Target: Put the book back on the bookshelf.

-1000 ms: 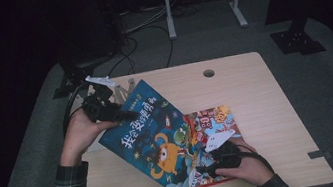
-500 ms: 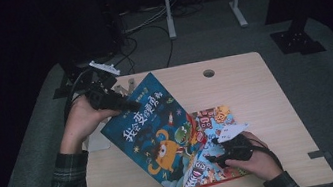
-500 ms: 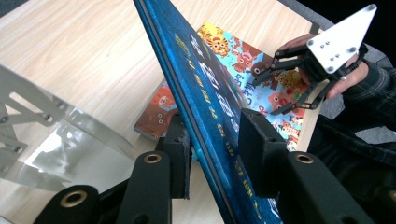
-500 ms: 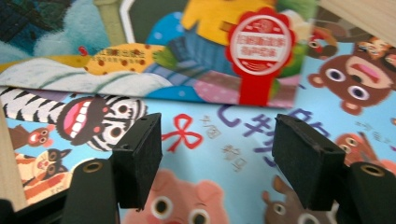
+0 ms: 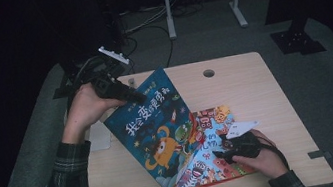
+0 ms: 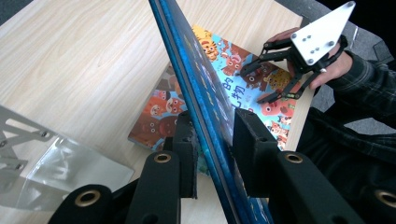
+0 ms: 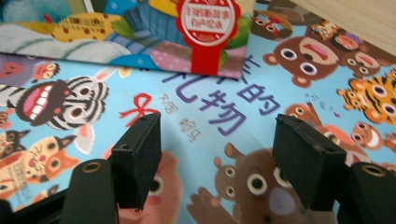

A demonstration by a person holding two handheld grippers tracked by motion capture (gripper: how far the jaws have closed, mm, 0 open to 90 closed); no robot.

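Your left gripper (image 5: 132, 95) has been closing on the blue book (image 5: 157, 130) and now clamps its top edge, both pads on the cover, book tilted up off the table (image 5: 253, 79). The blue book's lower edge rests on the animal book (image 5: 213, 147), which lies flat beneath it. Your right gripper (image 5: 222, 155) sits on the animal book, just right of the blue book, jaws apart, gripping nothing.

— How many books on the table?
— Two: the dark blue book (image 5: 152, 126) at nine o'clock, the animal book (image 5: 212, 142) at five.
— Grippers?
— Two. Perhaps one clear stand (image 6: 60, 172) too; it's blurry.
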